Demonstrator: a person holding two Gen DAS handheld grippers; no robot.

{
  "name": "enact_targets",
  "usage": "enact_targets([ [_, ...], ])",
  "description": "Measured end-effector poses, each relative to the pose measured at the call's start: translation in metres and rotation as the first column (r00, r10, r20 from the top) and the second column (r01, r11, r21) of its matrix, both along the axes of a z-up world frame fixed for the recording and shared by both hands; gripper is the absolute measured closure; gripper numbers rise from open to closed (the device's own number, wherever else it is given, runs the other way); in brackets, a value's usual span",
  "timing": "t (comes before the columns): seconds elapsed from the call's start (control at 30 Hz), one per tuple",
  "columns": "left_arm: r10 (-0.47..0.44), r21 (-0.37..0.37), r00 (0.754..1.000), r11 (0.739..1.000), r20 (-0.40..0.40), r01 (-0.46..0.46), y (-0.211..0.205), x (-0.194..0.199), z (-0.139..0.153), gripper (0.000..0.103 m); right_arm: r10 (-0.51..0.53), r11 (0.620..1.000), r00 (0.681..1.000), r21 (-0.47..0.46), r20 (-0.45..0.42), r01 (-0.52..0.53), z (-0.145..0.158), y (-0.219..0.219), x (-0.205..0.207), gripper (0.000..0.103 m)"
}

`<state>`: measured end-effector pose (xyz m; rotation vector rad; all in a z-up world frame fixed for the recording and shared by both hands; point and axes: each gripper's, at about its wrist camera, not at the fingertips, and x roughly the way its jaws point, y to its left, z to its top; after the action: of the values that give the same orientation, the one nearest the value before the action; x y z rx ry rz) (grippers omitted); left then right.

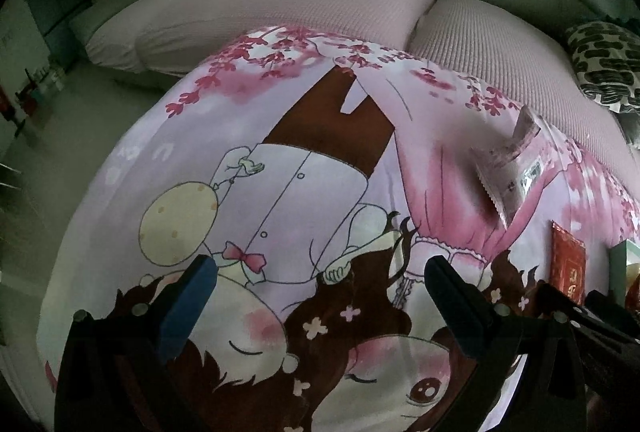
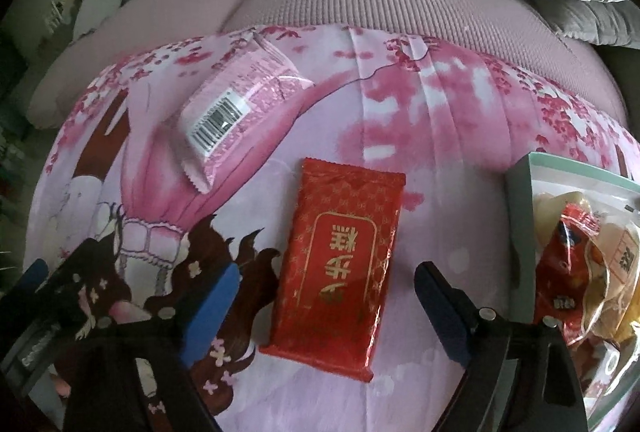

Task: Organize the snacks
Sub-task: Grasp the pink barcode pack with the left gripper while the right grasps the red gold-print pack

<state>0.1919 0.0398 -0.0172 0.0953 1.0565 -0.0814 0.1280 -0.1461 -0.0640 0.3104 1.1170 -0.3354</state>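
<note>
The pale green box (image 2: 520, 232) sat at the right edge of the cartoon-print cloth (image 2: 440, 120), already holding several wrapped snacks (image 2: 576, 264). The red packet (image 2: 340, 264) lay flat just left of it, between the spread fingers of the right gripper (image 2: 326, 282). The pink packet (image 2: 240, 104) rested farther back; the left gripper (image 1: 320, 276) hung wide apart over bare cloth.
</note>
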Motion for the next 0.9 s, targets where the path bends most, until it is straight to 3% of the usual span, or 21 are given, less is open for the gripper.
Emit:
enact_targets([
  [0.3,-0.033,-0.025,0.999,0.999,-0.009,0.033,-0.008,0.0,-0.003,0.0,-0.031,1.0,0.999,0.0,-0.013,0.031,-0.006,-0.011,0.005,0.026],
  [0.47,-0.077,-0.06,0.997,0.995,-0.008,0.076,-0.019,0.003,-0.001,0.0,-0.043,0.999,0.999,0.006,-0.01,0.043,-0.001,-0.025,0.004,0.043],
  [0.53,-0.118,-0.069,0.993,0.991,0.002,0.118,-0.029,0.006,0.002,0.0,-0.046,0.999,0.999,0.019,-0.006,0.046,0.0,-0.03,0.004,0.045],
  [0.7,-0.251,-0.094,0.967,0.963,0.034,0.253,-0.064,0.014,0.015,0.0,-0.052,0.998,0.999,0.032,0.003,0.052,0.002,-0.038,0.005,0.049],
  [0.9,-0.423,-0.009,0.903,0.905,0.078,0.425,-0.113,0.026,0.025,0.0,-0.047,0.998,0.999,0.045,0.014,0.046,0.001,-0.041,0.01,0.05],
])
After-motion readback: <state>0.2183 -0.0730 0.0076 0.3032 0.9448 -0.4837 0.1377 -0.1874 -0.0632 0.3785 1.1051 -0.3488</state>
